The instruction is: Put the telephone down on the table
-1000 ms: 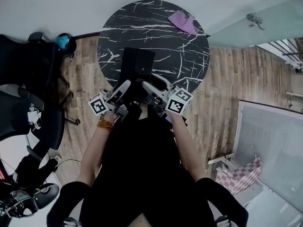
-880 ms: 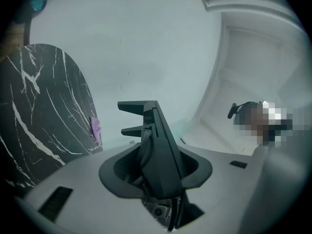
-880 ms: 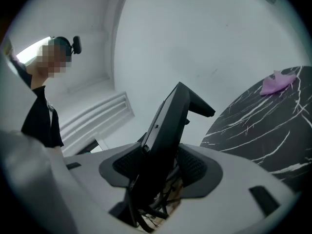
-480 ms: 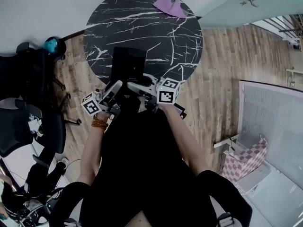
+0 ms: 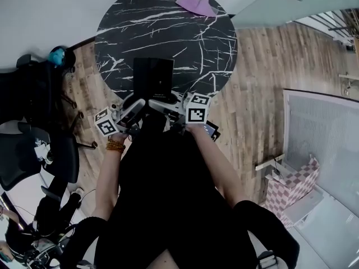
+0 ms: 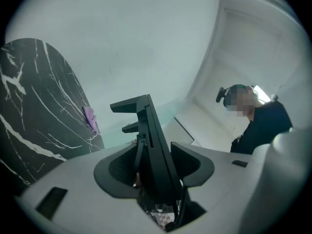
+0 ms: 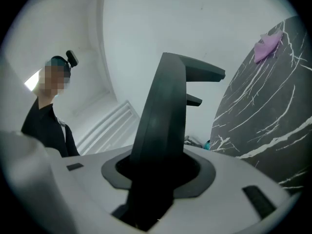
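Note:
The telephone (image 5: 152, 77) is a flat black slab over the near part of the round black marble table (image 5: 213, 43). I cannot tell whether it touches the top. My left gripper (image 5: 139, 101) is at its near edge and my right gripper (image 5: 154, 102) beside it. In the left gripper view the telephone (image 6: 151, 140) stands edge-on between the jaws of the left gripper (image 6: 155, 194), which is shut on it. In the right gripper view the telephone (image 7: 163, 116) fills the gap of the right gripper (image 7: 156, 179), whose jaws have just been closing on it.
A purple cloth (image 5: 196, 4) lies at the table's far edge. Black office chairs (image 5: 33, 94) stand to the left on the wooden floor (image 5: 258, 77). A pink checked thing (image 5: 291, 189) is at lower right. A person in dark clothes (image 6: 258, 126) stands off by the wall.
Both grippers have drawn a little closer together at the telephone's near edge and sunk slightly. The right gripper has rolled. The telephone stays between them.

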